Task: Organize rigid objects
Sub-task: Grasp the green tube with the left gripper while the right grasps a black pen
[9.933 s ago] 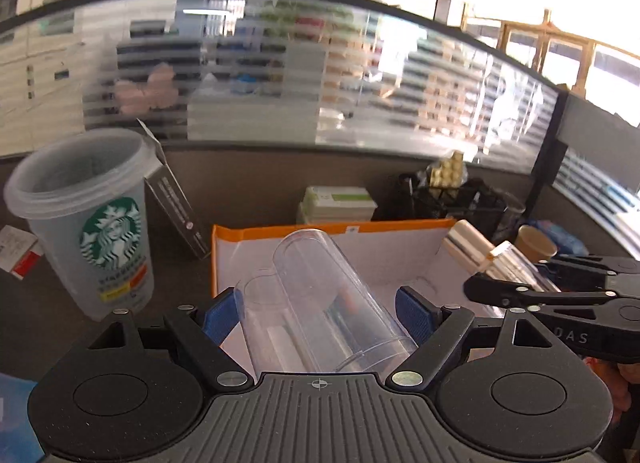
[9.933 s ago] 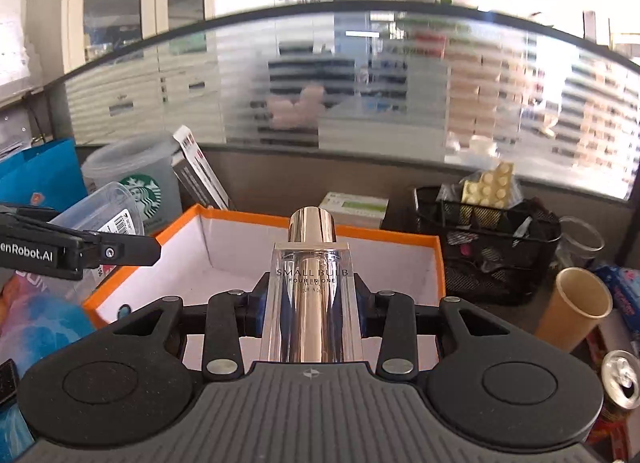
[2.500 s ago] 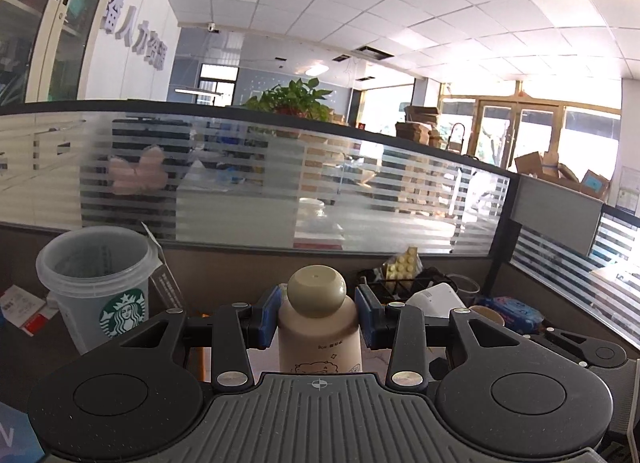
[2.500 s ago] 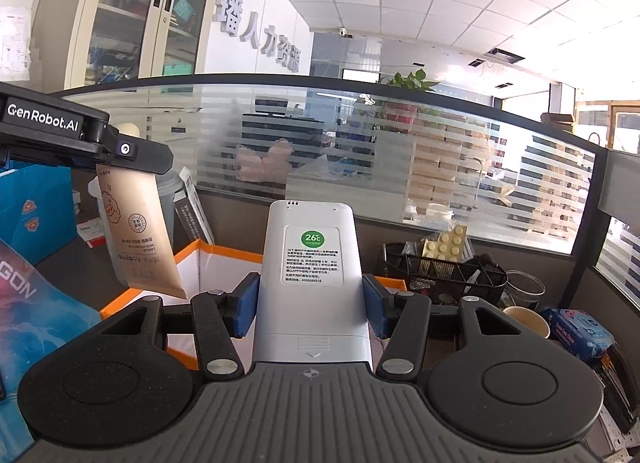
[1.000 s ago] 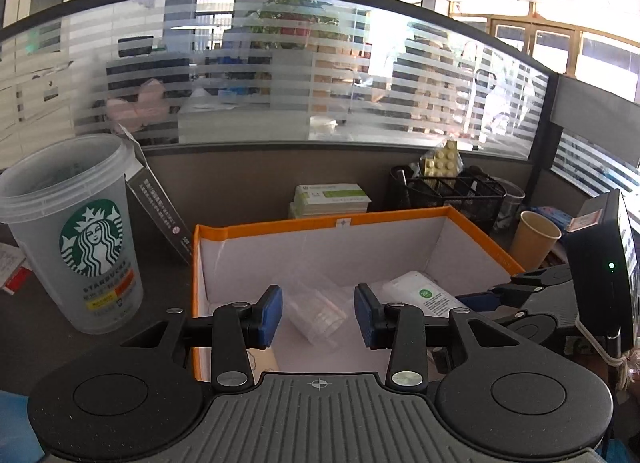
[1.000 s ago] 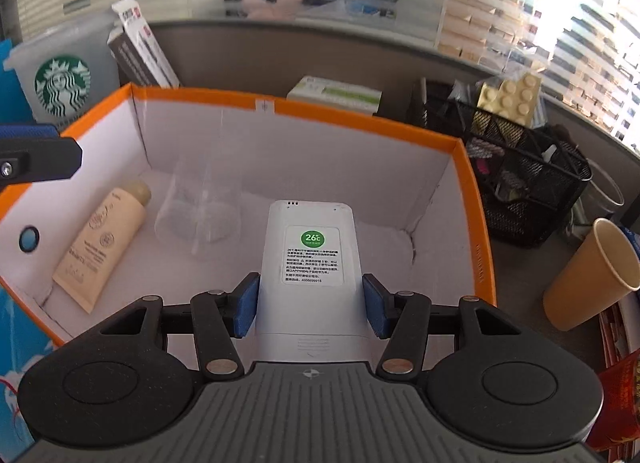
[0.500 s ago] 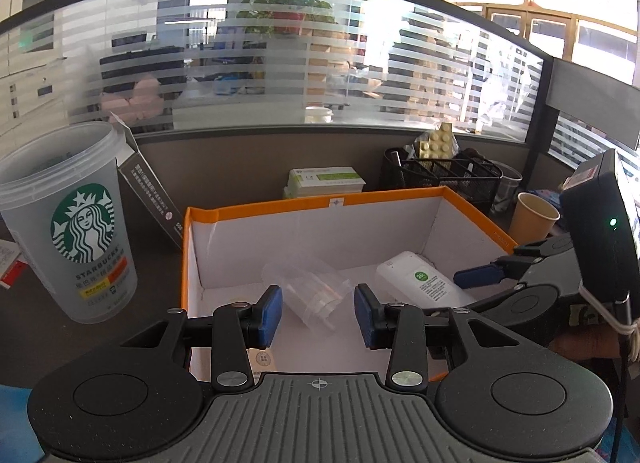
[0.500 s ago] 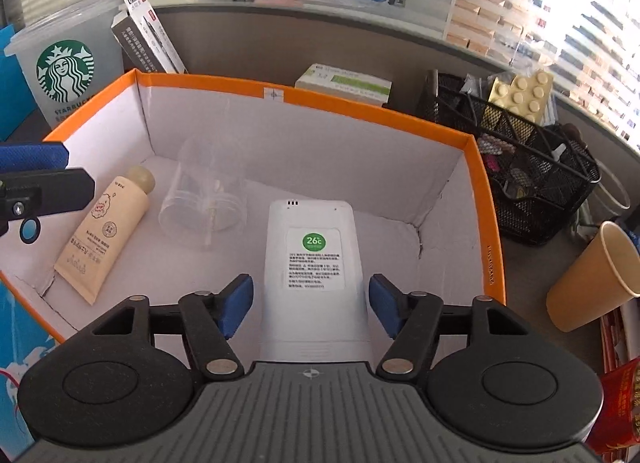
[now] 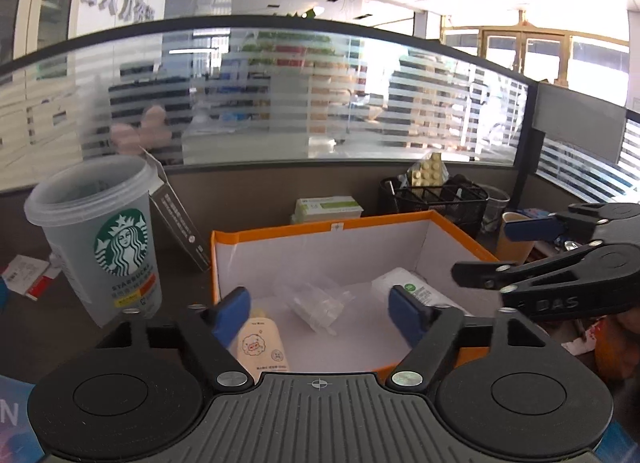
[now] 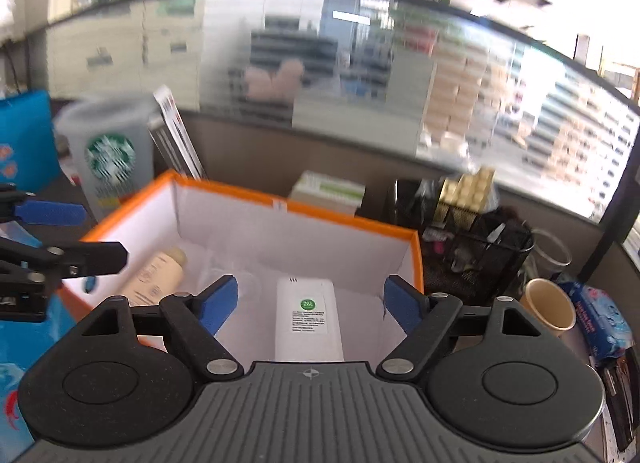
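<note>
Both grippers hang over the orange box (image 9: 336,225) with nothing in them, so the step in hand looks like the release after a placing. The left gripper (image 9: 320,313) has its fingers apart and opening wider, and between them only the box floor shows. The right gripper (image 10: 310,301) is the same: fingers apart, opening, and the remote (image 10: 308,317) lies flat on the box floor below the gap, not touched by the pads.

In the box there are three things: the remote at the right side, a clear cup (image 9: 318,303) on its side in the middle, and a beige bottle (image 9: 262,347) at the left wall. The next move probably calls for a turn away from the box to find another rigid thing on the table (a paper cup (image 10: 550,303) stands just beside the box, to its right).

The left view shows the right gripper from the side, and the Starbucks cup (image 9: 104,239) sharply. The right view is blurred, but it alone shows the whole bottle with its cap and the blue packet at the far right.
</note>
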Motion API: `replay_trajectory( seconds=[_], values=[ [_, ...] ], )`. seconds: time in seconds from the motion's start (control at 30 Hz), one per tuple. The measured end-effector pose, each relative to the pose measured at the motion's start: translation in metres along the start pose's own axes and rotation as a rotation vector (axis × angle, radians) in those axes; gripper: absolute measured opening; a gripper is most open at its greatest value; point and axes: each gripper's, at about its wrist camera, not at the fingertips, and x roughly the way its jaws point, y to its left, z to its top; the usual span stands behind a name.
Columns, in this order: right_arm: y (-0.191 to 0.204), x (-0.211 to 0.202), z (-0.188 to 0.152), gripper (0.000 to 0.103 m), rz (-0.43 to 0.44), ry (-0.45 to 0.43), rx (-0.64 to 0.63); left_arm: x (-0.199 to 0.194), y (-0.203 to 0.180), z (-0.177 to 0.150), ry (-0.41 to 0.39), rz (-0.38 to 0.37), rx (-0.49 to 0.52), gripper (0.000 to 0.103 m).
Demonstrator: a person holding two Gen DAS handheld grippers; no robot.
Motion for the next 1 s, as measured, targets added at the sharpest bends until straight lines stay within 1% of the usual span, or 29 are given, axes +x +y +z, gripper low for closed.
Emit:
replay_trajectory(
  seconds=[0.03,0.1,0.17,0.2,0.3,0.4,0.47,0.57,0.67,0.8,0.87,0.93,1.0],
  values=[
    [0.000,-0.010,-0.004,0.079,0.004,-0.024,0.001,-0.003,-0.001,-0.004,-0.001,-0.007,0.010,0.088],
    [0.001,-0.028,-0.014,0.079,0.011,-0.063,-0.001,-0.007,-0.003,-0.015,0.015,-0.027,0.018,0.090],
    [0.001,-0.039,-0.028,0.088,-0.012,-0.074,0.002,-0.008,-0.005,-0.027,0.041,-0.053,0.025,0.092],
    [0.000,-0.042,-0.036,0.090,-0.026,-0.072,0.008,-0.008,-0.006,-0.033,0.052,-0.063,0.029,0.093],
    [0.000,-0.043,-0.062,0.090,-0.028,-0.025,0.025,-0.008,-0.007,-0.051,0.085,-0.075,0.036,0.093],
    [0.008,-0.034,-0.091,0.090,0.004,0.048,0.021,-0.005,-0.009,-0.066,0.122,-0.083,0.045,0.093],
    [0.014,-0.027,-0.107,0.087,0.023,0.088,0.020,-0.001,-0.012,-0.075,0.149,-0.081,0.062,0.093],
    [0.018,-0.017,-0.122,0.082,0.057,0.128,0.056,0.002,-0.010,-0.086,0.175,-0.075,0.066,0.093],
    [0.015,-0.012,-0.127,0.082,0.086,0.124,0.114,0.003,-0.002,-0.091,0.191,-0.062,0.032,0.093],
    [0.010,0.000,-0.122,0.082,0.135,0.121,0.171,0.002,0.014,-0.092,0.200,-0.029,-0.022,0.093],
    [0.011,0.008,-0.119,0.082,0.168,0.119,0.174,0.001,0.020,-0.092,0.199,-0.009,-0.039,0.093],
    [0.015,0.015,-0.115,0.082,0.188,0.110,0.153,0.000,0.025,-0.093,0.202,0.009,-0.056,0.096],
    [0.020,0.024,-0.114,0.082,0.212,0.120,0.124,-0.001,0.029,-0.095,0.207,0.022,-0.066,0.096]
  ],
)
